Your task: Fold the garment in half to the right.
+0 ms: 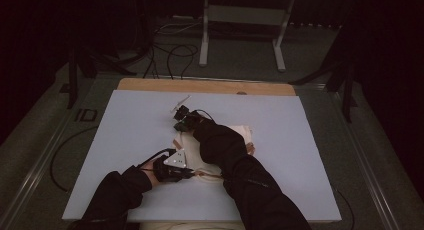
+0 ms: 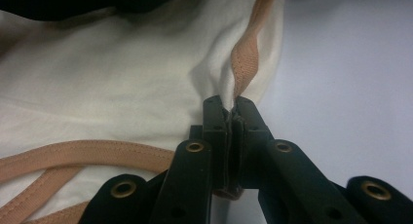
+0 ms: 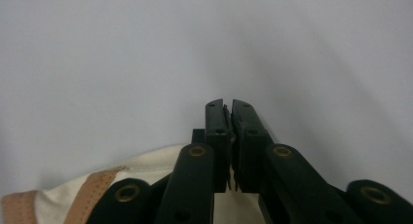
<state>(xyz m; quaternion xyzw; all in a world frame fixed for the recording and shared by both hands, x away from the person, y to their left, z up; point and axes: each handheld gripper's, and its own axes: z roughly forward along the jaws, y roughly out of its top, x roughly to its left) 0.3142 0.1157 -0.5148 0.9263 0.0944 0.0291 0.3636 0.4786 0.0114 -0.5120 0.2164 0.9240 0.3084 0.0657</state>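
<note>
Garment [image 1: 220, 140] lies bunched mid-table [image 1: 125, 140], under right sleeve. Left gripper [image 2: 231, 107] clamped on tan-trimmed edge [image 2: 243, 58]. Right gripper [image 3: 228, 107] jaws together at far edge; cloth between pads: cannot tell. Judgement: grips being set, fold/spread not yet done.

Soft cream cloth garment [image 2: 122, 83], woven tan trim [image 2: 246, 53]; matt white tabletop [image 1: 140, 125]

a pale blue-grey table [image 1: 125, 140] carries a cream garment [image 1: 240, 132] with tan trim near its middle
</note>
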